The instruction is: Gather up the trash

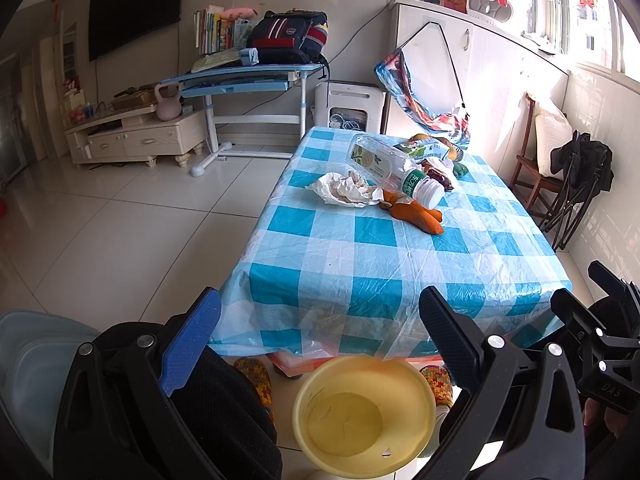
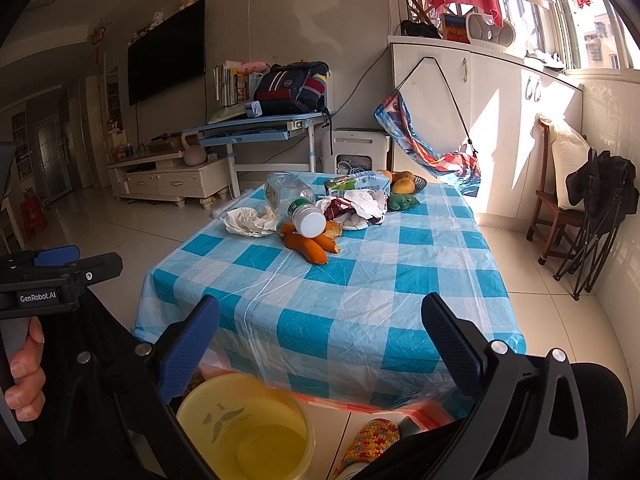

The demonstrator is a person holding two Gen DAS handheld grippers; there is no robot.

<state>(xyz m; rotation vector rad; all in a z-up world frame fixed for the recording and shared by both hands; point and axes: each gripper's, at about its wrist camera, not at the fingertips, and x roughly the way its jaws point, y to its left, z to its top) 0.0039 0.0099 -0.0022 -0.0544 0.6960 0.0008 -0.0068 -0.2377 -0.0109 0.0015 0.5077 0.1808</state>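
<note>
Both claws are wide open and holding nothing right now: the left gripper and the right gripper both sit low at the bottom of their frames, short of the near edge of the checked table. Nothing picked up yet as far as I can judge.

The trash is piled mid-frame, toward the far end of the table, well apart from either claw: an empty plastic bottle lying on its side with its cap toward me, crumpled tissue just left of it, orange peels under the cap, and a wrapper behind it.

The yellow basin sits on the floor at bottom centre, right under the grippers, so I'm guessing that's the bin.

My plan: reach for the tissue or peels first, approach low and level, and close gently. The bottle looks like it would roll if nudged.
</note>
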